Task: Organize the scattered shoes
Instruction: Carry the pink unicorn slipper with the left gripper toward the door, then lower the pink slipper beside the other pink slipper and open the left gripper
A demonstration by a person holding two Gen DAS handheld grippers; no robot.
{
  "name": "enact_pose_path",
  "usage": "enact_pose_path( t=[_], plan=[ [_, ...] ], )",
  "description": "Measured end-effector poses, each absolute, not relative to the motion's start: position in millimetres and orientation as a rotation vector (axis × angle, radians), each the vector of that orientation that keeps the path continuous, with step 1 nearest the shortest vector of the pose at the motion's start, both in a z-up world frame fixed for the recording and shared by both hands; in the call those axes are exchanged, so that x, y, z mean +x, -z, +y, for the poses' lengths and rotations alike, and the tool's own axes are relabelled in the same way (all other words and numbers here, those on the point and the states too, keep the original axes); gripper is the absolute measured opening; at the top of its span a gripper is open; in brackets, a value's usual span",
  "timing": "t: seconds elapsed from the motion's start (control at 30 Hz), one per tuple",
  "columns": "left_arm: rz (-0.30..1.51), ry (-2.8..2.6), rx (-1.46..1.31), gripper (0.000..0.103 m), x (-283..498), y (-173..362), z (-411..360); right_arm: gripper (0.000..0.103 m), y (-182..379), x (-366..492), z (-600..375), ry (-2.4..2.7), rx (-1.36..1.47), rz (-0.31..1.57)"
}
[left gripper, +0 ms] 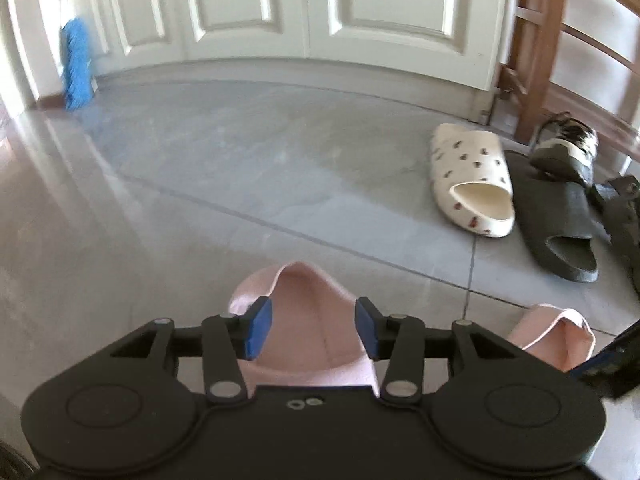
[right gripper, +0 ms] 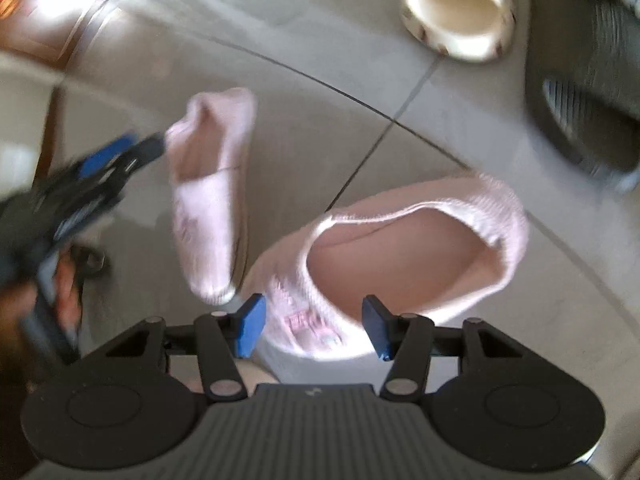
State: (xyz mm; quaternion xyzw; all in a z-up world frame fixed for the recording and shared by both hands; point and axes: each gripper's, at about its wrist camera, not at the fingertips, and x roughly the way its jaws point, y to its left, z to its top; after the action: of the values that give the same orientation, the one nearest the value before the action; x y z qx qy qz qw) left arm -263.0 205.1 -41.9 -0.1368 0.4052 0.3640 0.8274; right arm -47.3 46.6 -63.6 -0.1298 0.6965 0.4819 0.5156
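Right wrist view is motion-blurred throughout. The left gripper [right gripper: 148, 146] is smeared at the left edge; jaw state unreadable. The cream slipper [right gripper: 460, 12] is cut off by the top edge, and the dark slide [right gripper: 580, 92] by the right edge. In the left wrist view, the black sandal [left gripper: 622, 216] is cropped at the right edge, and the second pink slipper [left gripper: 556, 332] is partly hidden by the right gripper [left gripper: 612, 364].
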Motion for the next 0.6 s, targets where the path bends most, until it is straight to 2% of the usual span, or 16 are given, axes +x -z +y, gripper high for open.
enact_pose_path(
  t=[0.23, 0.3, 0.43, 0.53, 0.6],
  plan=[
    [0.879, -0.750, -0.303, 0.047, -267.6, 57.9, 218.8, 0.056, 95.8, -52.4, 81.9, -1.006, -0.174, 1.752],
    [0.878, -0.762, -0.292, 0.047, -275.2, 54.1, 221.3, 0.044, 99.5, -64.2, 91.8, -1.067, -0.211, 1.756],
    [0.864, -0.806, -0.305, 0.047, -284.9, 51.4, 231.9, 0.044, 83.5, -107.1, 116.3, -1.362, -0.468, 1.505],
    [0.869, -0.821, -0.318, 0.047, -290.4, 52.8, 236.5, 0.044, 72.0, -133.5, 127.8, -1.561, -0.544, 1.358],
    [0.871, -0.835, -0.332, 0.047, -296.8, 52.8, 237.1, 0.046, 70.7, -141.5, 136.1, -1.636, -0.517, 1.363]
  ],
)
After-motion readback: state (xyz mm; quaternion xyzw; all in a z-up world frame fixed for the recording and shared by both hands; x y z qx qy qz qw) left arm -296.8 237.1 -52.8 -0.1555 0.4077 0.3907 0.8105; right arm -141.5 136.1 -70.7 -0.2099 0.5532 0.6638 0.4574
